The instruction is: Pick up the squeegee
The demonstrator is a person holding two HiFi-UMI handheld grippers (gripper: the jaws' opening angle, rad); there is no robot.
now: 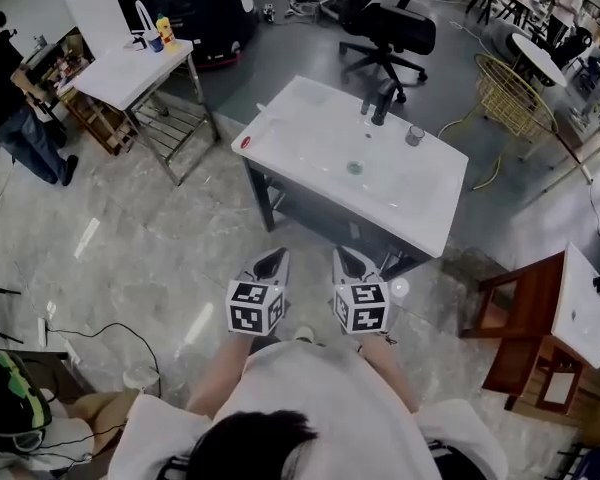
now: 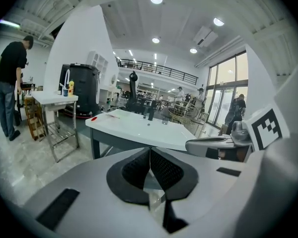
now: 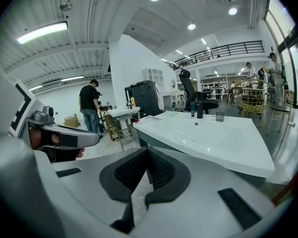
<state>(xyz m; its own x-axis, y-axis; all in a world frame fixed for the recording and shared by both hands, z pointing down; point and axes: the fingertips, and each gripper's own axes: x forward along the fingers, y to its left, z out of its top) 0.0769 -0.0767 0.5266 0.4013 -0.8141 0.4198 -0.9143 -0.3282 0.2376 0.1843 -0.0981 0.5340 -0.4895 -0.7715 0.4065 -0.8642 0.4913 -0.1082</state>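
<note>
Head view: held left gripper (image 1: 270,265) and right gripper (image 1: 352,261) side by side, short of the white washbasin (image 1: 420,218). Spotted a slim red-tipped item, probably the squeegee (image 1: 244,143), on the basin's corner, well ahead and left of both.

Left gripper view: showed jaws pressed together, nothing between; squeegee (image 2: 94,117) far ahead-left.

Right gripper view: likewise, jaws pressed tight and empty.

Judged as the approach step. Next called for closing in, spreading one pair, straddling the handle.
</note>
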